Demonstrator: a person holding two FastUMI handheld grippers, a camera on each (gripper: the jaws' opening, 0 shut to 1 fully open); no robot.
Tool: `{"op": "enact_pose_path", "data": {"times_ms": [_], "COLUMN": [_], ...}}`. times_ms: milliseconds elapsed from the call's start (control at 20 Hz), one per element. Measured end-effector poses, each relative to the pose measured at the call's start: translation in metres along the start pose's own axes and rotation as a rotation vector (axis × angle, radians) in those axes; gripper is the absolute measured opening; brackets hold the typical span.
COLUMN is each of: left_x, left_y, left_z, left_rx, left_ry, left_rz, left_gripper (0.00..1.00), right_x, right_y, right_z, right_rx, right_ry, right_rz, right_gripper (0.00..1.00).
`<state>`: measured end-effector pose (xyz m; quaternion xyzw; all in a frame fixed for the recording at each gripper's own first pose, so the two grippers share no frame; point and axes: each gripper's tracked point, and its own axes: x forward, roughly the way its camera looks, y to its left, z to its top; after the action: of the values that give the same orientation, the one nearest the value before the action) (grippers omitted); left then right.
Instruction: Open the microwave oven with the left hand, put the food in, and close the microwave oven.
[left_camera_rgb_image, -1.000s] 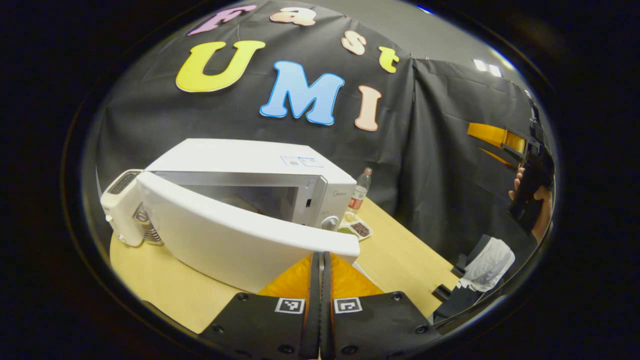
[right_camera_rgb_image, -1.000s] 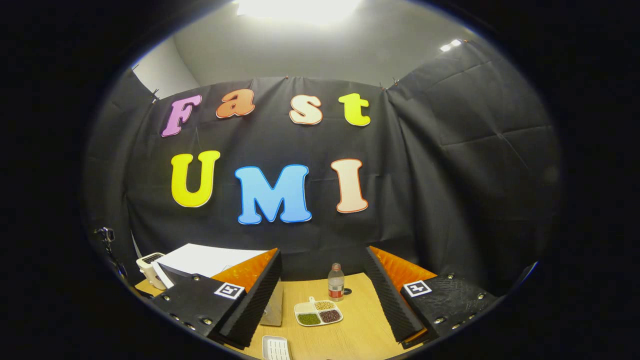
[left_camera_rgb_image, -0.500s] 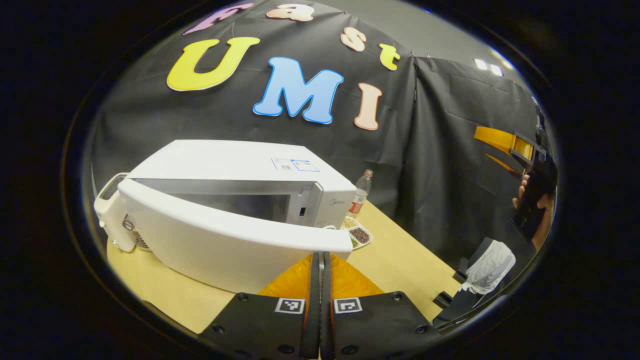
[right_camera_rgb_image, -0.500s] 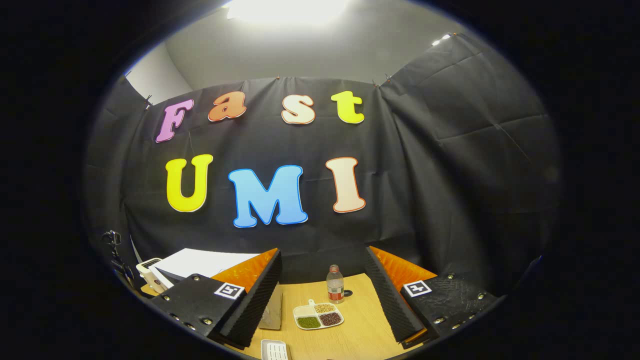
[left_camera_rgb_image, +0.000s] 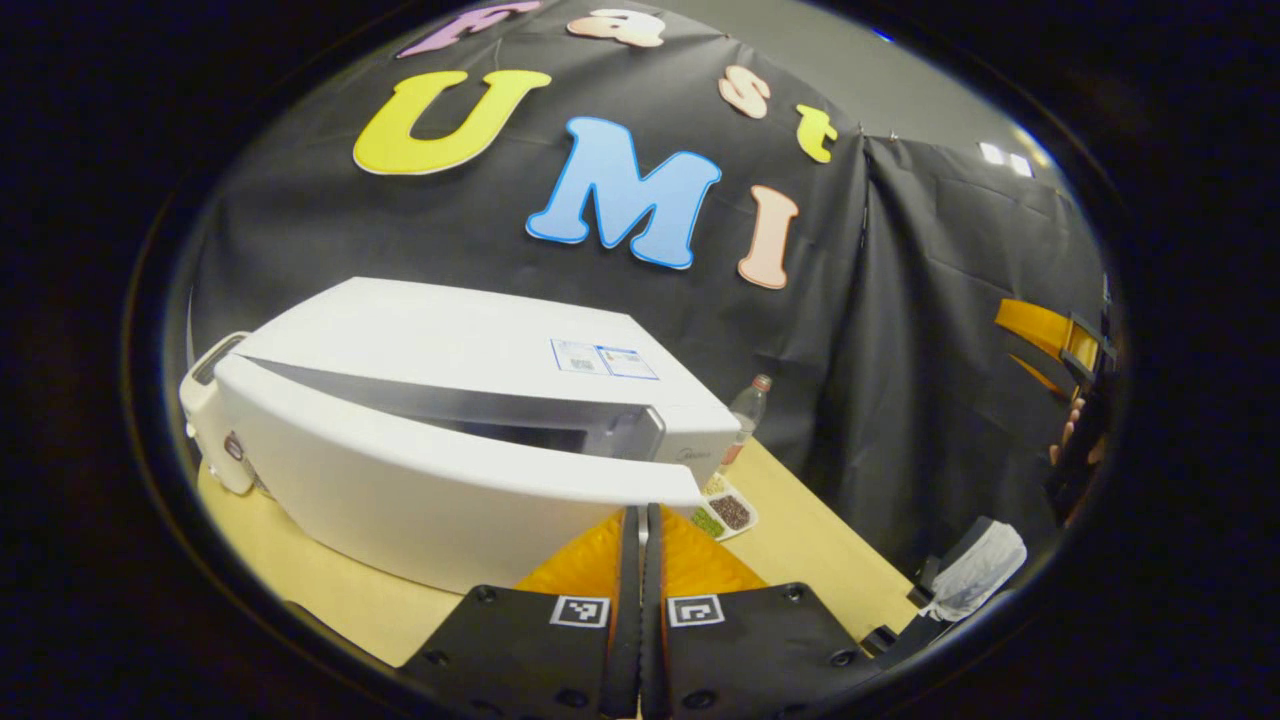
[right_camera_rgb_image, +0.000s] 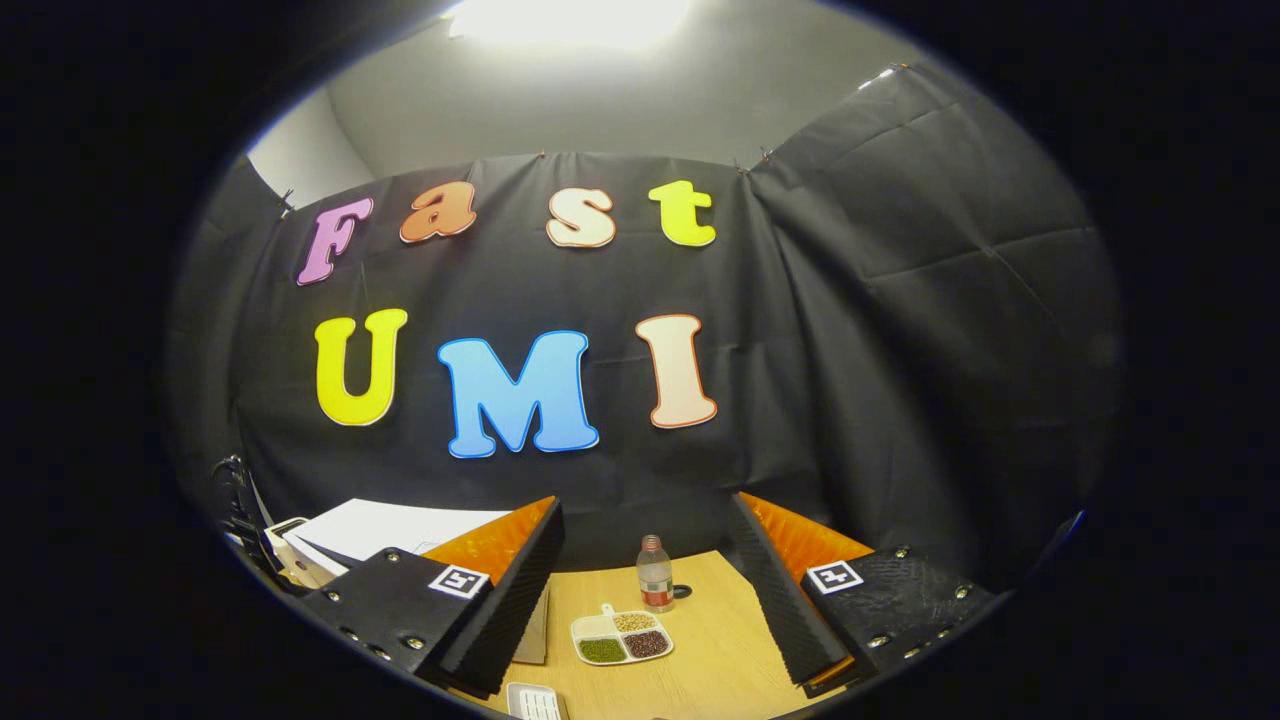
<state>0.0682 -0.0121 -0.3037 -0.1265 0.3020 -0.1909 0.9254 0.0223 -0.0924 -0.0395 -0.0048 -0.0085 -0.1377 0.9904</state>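
The white microwave stands on the wooden table, its door swung nearly closed with a narrow gap at the top. My left gripper is shut with nothing in it, its tips at the door's free edge. A divided food plate with beans lies to the right of the microwave. In the right gripper view the plate lies on the table between the spread fingers of my open right gripper, held well above it. The microwave's top shows at lower left.
A clear bottle stands behind the plate. A white appliance sits left of the microwave. A small white tray lies at the table's near edge. A hand holds the other gripper at far right.
The microwave door has swung further toward closed, narrowing the opening, with my shut left gripper following at its edge. The right gripper has barely moved and stays open.
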Motion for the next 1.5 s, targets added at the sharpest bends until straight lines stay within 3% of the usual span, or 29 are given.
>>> {"op": "enact_pose_path", "data": {"times_ms": [450,1500], "left_x": [0.035,0.046], "left_y": [0.008,0.017], "left_z": [0.015,0.02], "left_rx": [-0.037,-0.004], "left_ry": [-0.005,-0.017], "left_rz": [0.031,0.059], "left_gripper": [0.07,0.07], "right_x": [0.008,0.023], "right_y": [-0.002,0.028], "right_z": [-0.003,-0.014], "right_rx": [-0.027,-0.042], "right_ry": [0.016,0.043], "right_rz": [0.01,0.059], "right_gripper": [1.0,1.0]}}
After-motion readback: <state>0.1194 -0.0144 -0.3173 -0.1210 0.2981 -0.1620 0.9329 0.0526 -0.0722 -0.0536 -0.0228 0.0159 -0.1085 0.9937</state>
